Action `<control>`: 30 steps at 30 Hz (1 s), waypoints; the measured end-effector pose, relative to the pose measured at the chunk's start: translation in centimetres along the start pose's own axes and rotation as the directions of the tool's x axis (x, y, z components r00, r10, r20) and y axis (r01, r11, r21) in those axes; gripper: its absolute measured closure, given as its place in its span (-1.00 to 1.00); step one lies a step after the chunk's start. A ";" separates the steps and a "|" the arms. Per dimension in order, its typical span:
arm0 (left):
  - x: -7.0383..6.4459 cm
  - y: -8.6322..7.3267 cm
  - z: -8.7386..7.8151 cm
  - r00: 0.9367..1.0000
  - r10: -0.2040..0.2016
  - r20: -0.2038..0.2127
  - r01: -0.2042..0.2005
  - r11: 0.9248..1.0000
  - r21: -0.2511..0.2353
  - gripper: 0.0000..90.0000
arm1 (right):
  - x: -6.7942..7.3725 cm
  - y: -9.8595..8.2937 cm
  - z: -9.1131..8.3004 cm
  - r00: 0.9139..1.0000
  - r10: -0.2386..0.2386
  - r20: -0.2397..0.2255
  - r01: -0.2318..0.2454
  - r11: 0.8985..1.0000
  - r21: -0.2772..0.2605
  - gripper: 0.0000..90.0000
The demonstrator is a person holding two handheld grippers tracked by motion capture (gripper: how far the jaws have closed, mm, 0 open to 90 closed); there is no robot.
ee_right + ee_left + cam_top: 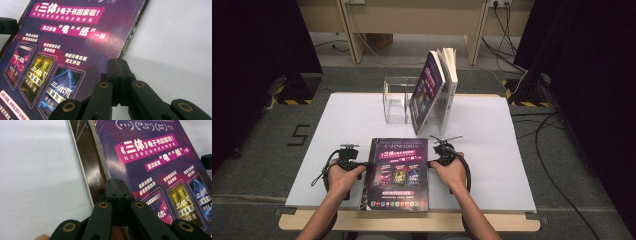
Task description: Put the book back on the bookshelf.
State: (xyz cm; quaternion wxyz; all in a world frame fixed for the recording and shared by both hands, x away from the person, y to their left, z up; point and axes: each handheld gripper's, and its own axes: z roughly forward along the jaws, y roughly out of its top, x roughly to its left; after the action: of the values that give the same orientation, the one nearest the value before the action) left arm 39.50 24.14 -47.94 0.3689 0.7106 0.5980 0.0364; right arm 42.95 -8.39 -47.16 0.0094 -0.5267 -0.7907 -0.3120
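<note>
White board covers the worktop (492, 165), which is set on a grey floor with dark curtains at both sides. A purple book (398, 175) is laid flat at the near edge of the worktop, between the two hands, with its back cover facing up. The left hand-held gripper (362, 163) is placed at the book's left edge, and in the left gripper view its jaws are seen pressed together with nothing held between them. The right hand-held gripper (431, 163) is placed at the book's right edge, and its jaws are also seen closed on nothing in the right gripper view. Farther back, a clear stand (394, 100) is seen, and two more books (437, 90) are leaned upright against it.
</note>
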 end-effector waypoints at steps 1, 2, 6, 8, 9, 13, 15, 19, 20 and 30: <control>-0.1 -0.2 -0.1 1.000 0.004 0.002 -0.004 1.000 0.001 0.99 | 0.0 -0.2 -0.1 1.000 -0.002 0.000 0.002 1.000 0.000 1.00; -0.1 -0.3 -0.1 1.000 0.003 0.004 -0.003 1.000 0.001 0.99 | 0.1 -0.3 -0.2 1.000 -0.003 0.005 0.003 1.000 0.009 1.00; -0.7 -0.8 -0.3 1.000 0.020 0.003 -0.020 1.000 -0.002 0.99 | 0.3 -0.8 -0.6 1.000 -0.003 0.007 0.003 1.000 0.017 1.00; -0.9 -1.0 -0.3 0.999 0.034 -0.002 -0.034 0.999 0.001 0.99 | 0.4 -1.0 -0.8 1.000 -0.008 0.012 0.008 1.000 0.027 1.00; -1.0 -1.2 -0.3 0.999 0.036 -0.005 -0.036 0.999 -0.005 0.99 | 0.4 -1.1 -0.9 1.000 -0.011 0.015 0.010 0.999 0.035 1.00; -0.9 -1.6 -0.5 1.000 0.005 0.022 -0.005 1.000 -0.022 0.99 | 0.7 -1.3 -1.5 0.999 -0.034 0.004 0.033 0.997 0.065 1.00; -0.7 -1.7 -0.7 1.000 -0.011 0.027 0.012 0.999 -0.035 0.94 | 0.4 -1.0 -1.6 1.000 -0.024 -0.014 0.025 0.997 0.073 0.93; -0.6 -1.5 -1.1 0.999 -0.030 0.026 0.033 0.994 -0.100 0.65 | -0.6 0.4 -1.7 1.000 0.012 -0.013 -0.012 1.000 0.003 0.65; -0.7 -1.4 -1.1 0.999 -0.027 0.028 0.029 0.994 -0.107 0.61 | -0.9 0.8 -1.6 1.000 0.010 -0.015 -0.010 1.000 -0.015 0.59; -1.5 -0.3 0.8 1.000 0.020 -0.017 -0.022 0.997 -0.079 0.46 | -2.9 4.1 0.7 0.998 0.059 -0.029 -0.060 0.997 -0.051 0.35</control>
State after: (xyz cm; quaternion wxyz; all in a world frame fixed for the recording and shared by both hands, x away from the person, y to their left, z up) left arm 39.23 22.46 -48.17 0.3915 0.7015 0.5914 0.0695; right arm 47.93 -9.43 -46.72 0.0159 -0.5457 -0.7662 -0.3389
